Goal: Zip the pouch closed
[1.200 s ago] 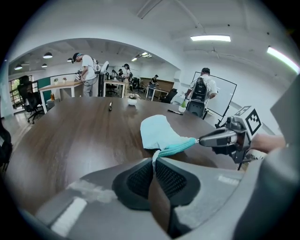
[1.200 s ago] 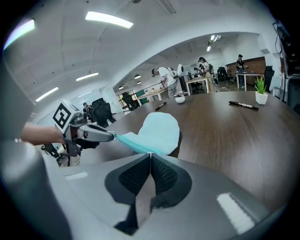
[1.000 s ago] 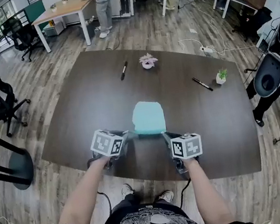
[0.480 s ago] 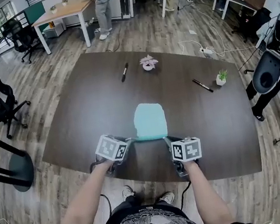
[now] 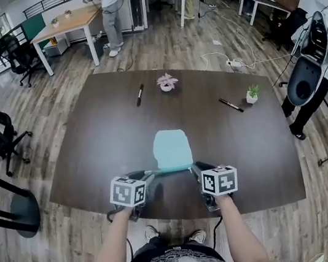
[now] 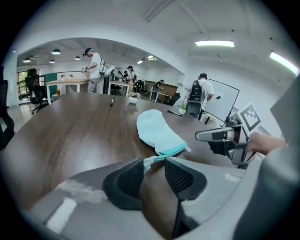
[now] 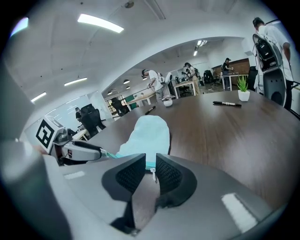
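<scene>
Both grippers have just been opening their jaws, the left the wider, while the pouch (image 5: pixel 171 148) has kept its place on the table (image 5: pixel 91 139).

Head view: the pale blue pouch lies flat near the table's near edge. The left gripper (image 5: pixel 149 174) is at its 7 o'clock corner and the right gripper (image 5: pixel 194 167) at its 5 o'clock corner. Two pens lie far off at 11 and 2 o'clock.

Left gripper view: the jaws stand released, well apart. The white tab (image 6: pixel 149 160) at the zip's end lies between them, against the left pad but not pinched. The pouch (image 6: pixel 157 129) stretches away toward 12 o'clock, with its teal zip along the near edge and the pull (image 6: pixel 188 148) at the far right end. The zip looks closed.

Right gripper view: the jaws are slightly apart, with the pull (image 7: pixel 153 173) hanging loose in the gap, not clenched. The pouch (image 7: pixel 145 133) lies at 12 o'clock.

The pouch looks light, soft and floppy, so it would slide or bunch if tugged by one end alone. If the zip needs more travel, the sound holds are the tab on one side and the small, slippery pull on the other, drawn apart along the zip.
</scene>
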